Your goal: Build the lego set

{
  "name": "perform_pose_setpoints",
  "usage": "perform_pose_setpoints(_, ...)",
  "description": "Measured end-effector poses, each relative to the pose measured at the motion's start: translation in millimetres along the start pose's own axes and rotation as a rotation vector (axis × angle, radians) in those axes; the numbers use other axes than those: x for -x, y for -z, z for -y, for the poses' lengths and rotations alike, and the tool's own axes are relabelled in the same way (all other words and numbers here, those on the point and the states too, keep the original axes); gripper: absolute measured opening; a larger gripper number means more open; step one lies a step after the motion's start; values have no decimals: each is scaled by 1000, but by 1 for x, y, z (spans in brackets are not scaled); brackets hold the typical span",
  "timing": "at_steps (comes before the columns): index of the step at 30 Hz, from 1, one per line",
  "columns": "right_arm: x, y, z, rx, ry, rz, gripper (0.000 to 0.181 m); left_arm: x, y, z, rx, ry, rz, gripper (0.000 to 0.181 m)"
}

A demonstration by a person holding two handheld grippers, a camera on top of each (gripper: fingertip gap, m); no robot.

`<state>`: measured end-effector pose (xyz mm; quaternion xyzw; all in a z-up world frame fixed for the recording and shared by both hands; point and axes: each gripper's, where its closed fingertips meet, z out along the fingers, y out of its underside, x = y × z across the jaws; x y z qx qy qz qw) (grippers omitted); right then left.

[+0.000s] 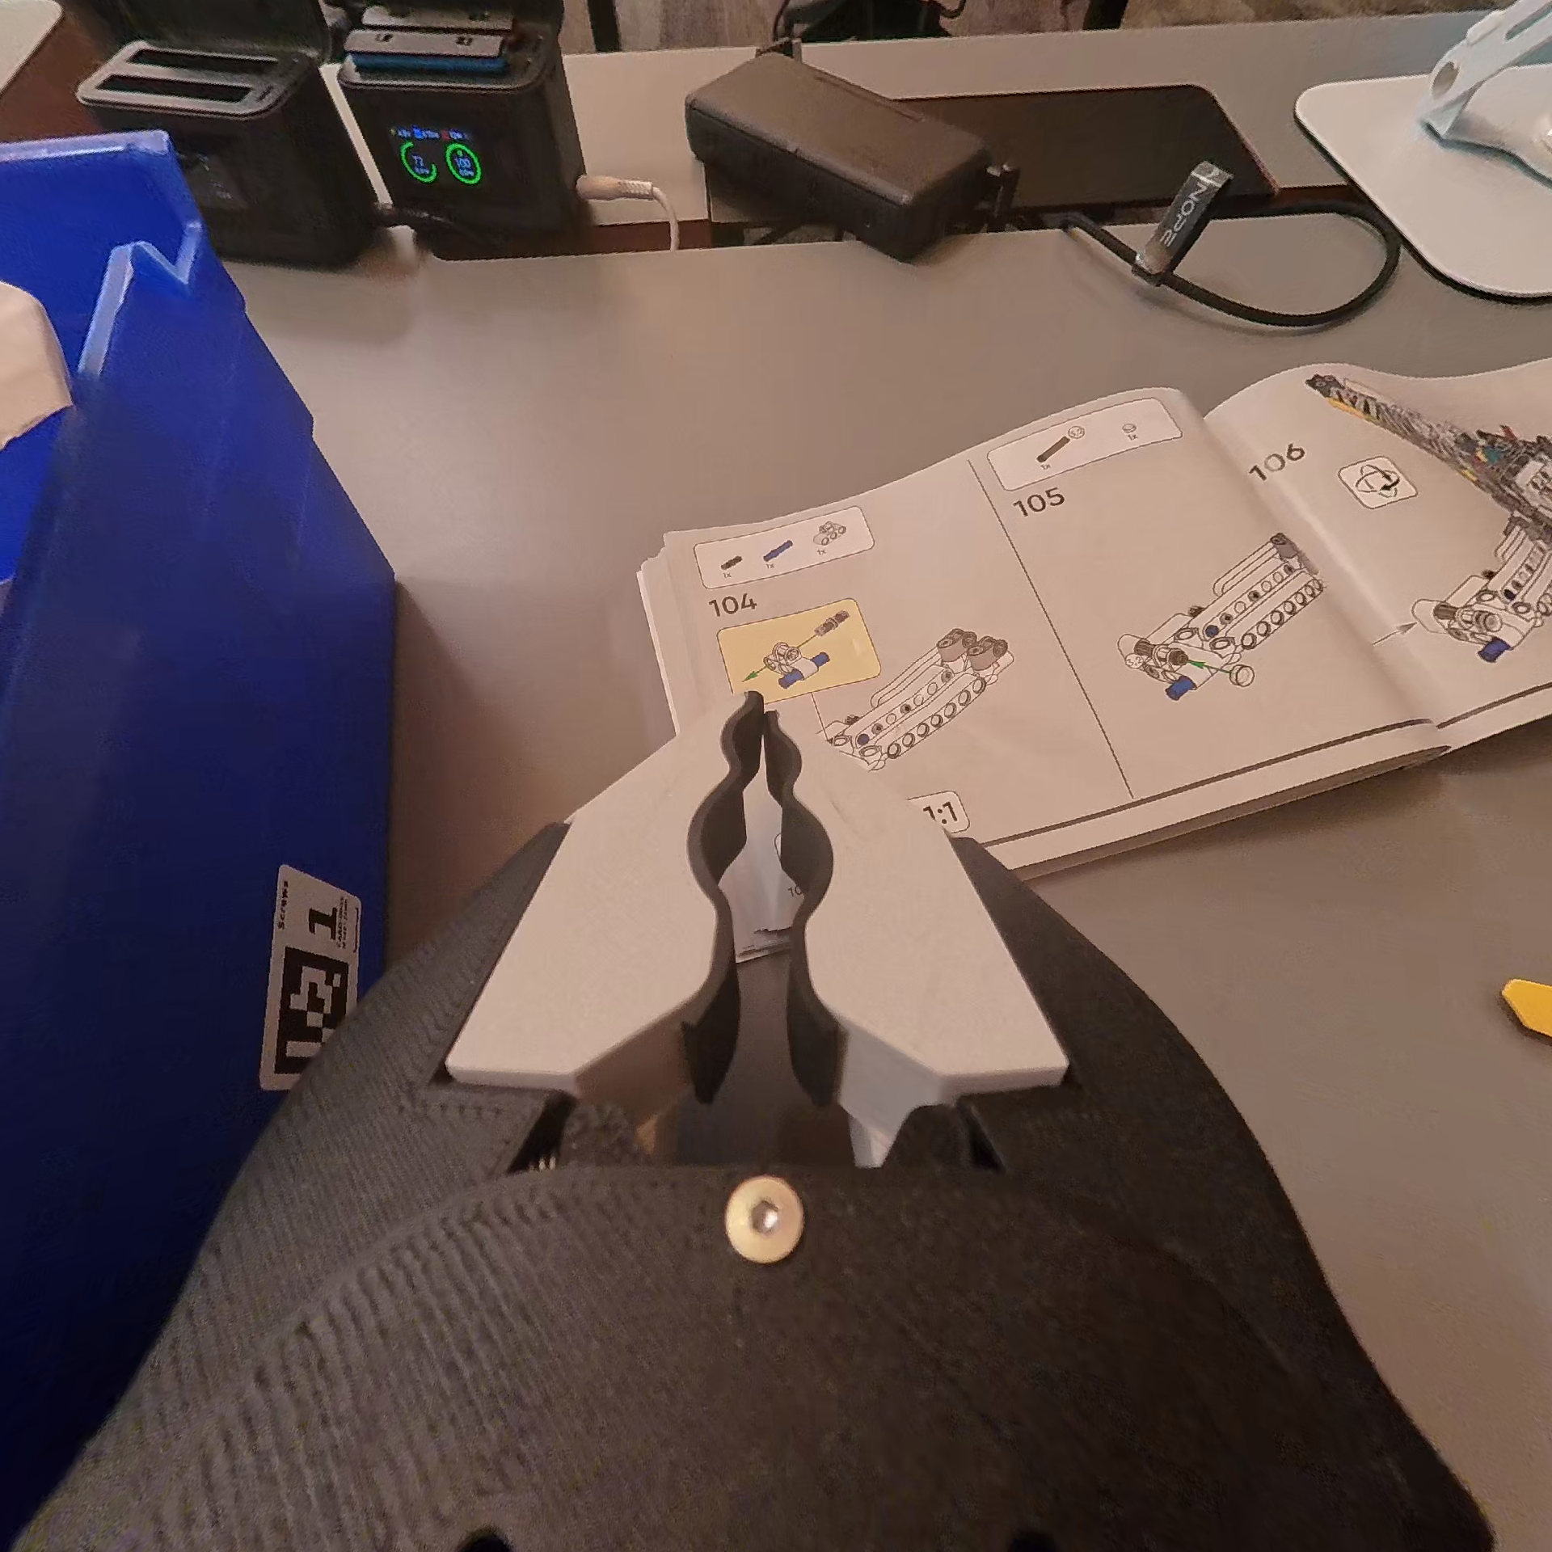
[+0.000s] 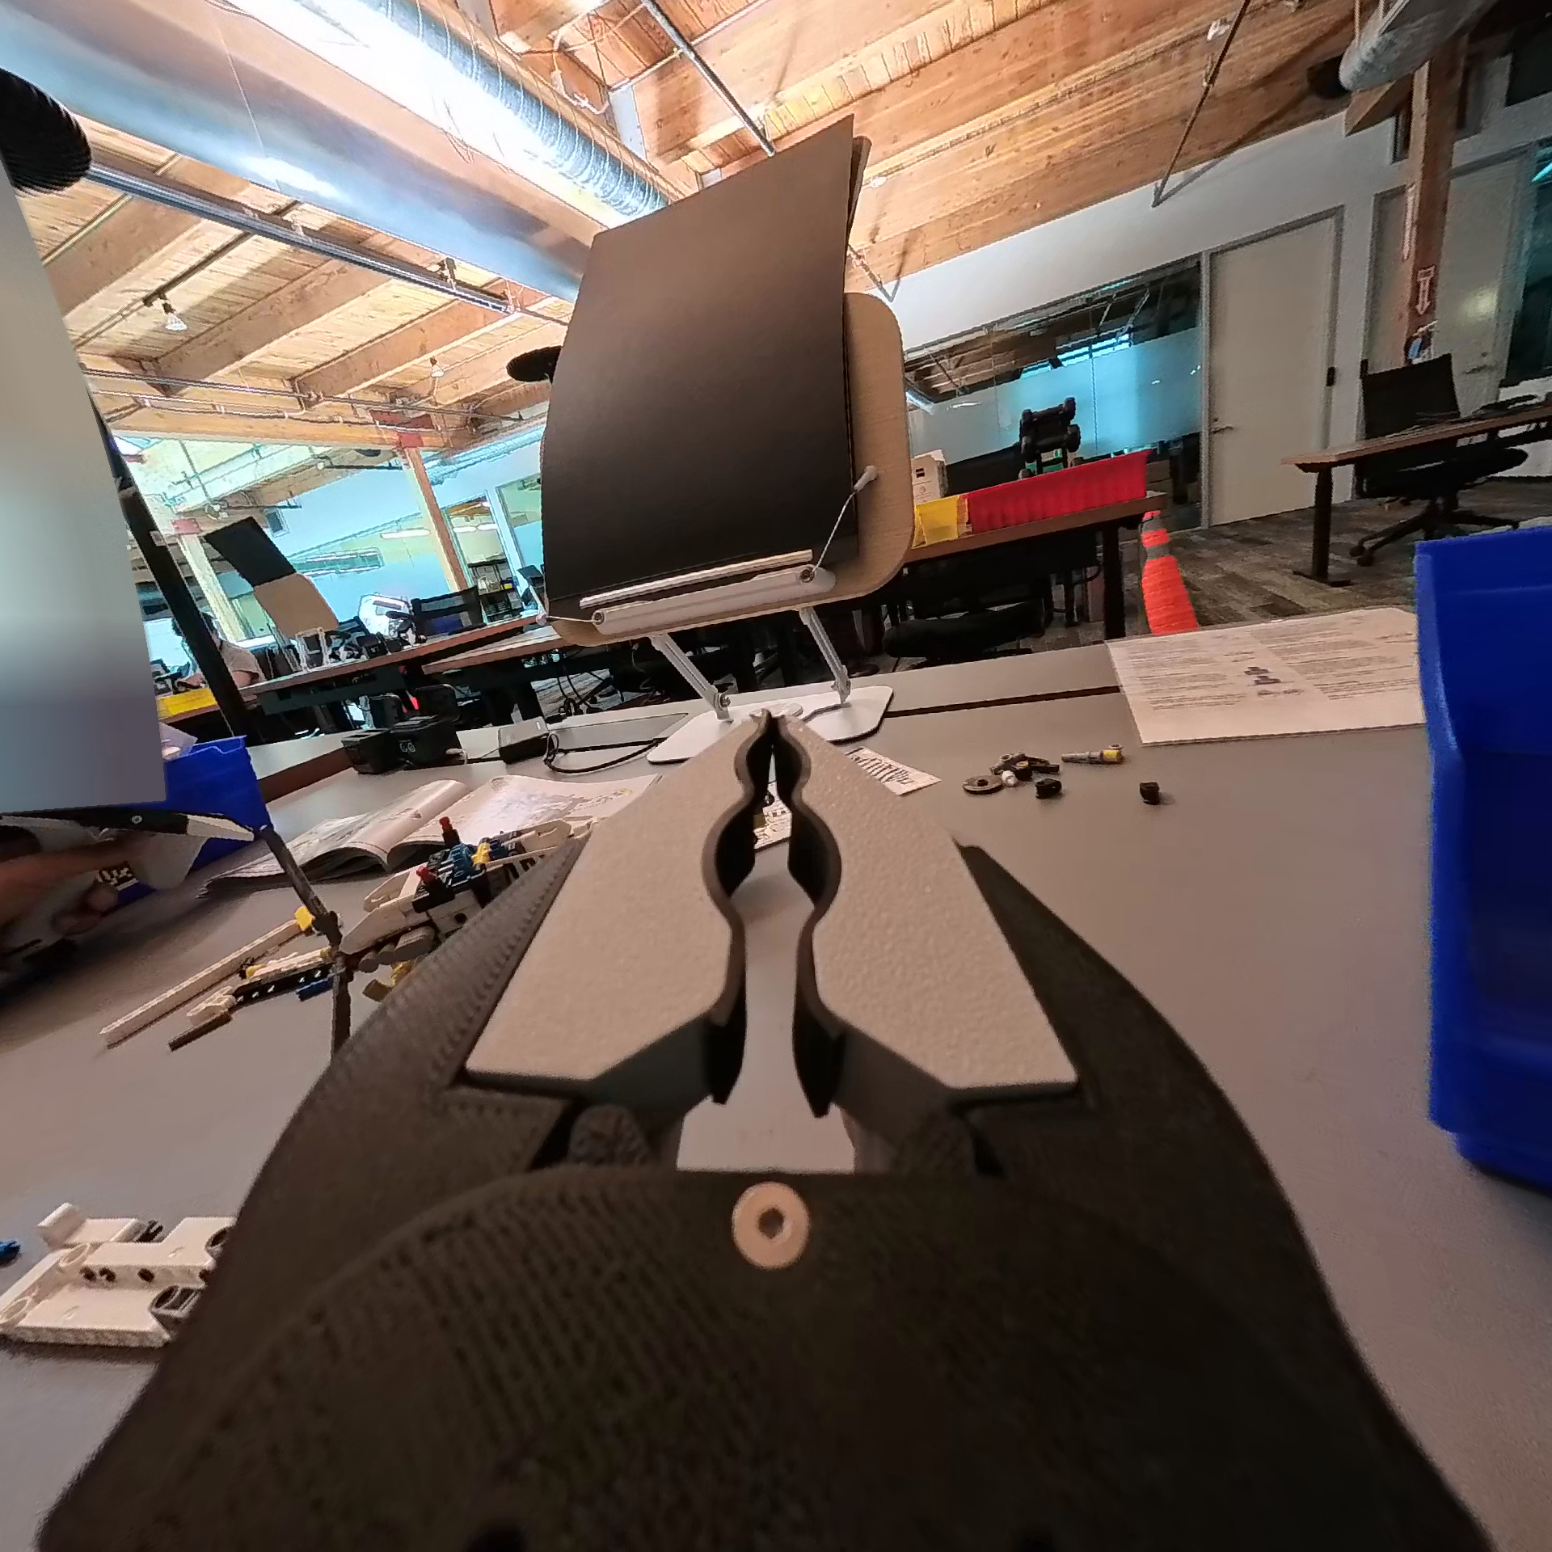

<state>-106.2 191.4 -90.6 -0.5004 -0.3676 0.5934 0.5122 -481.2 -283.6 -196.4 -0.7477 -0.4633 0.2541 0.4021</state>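
Overhead, the left gripper hangs above the instruction booklet, jaws pressed together, empty; the right gripper likewise closed over the worktop.

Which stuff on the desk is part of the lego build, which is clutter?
Job:
instruction booklet
part-built model
white beam assembly
small loose parts
blue bin

Lying about:
battery chargers
power brick
tablet stand
printed sheet

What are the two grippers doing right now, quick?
Left gripper: shut, holding nothing.
Right gripper: shut, holding nothing.
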Motion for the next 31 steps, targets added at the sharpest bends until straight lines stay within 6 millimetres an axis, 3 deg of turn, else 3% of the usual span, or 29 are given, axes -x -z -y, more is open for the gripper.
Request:
perform_pose_setpoints(11,0,0,0,-1,1,2,0,-3,2,4,-31,-5,-9,0)
perform_pose_setpoints(16,1,0,0,0,-1,3,0,-43,14,19,-110,39,-206,2)
perform_pose_setpoints(19,1,0,0,1,0,6,0,-56,17,22,-139,-7,-230,1)
perform_pose_setpoints(23,1,0,0,-2,1,5,0,-53,15,20,-136,-60,-180,2)
perform_pose_setpoints(31,1,0,0,-1,1,6,0,-36,17,25,-149,54,-163,1)
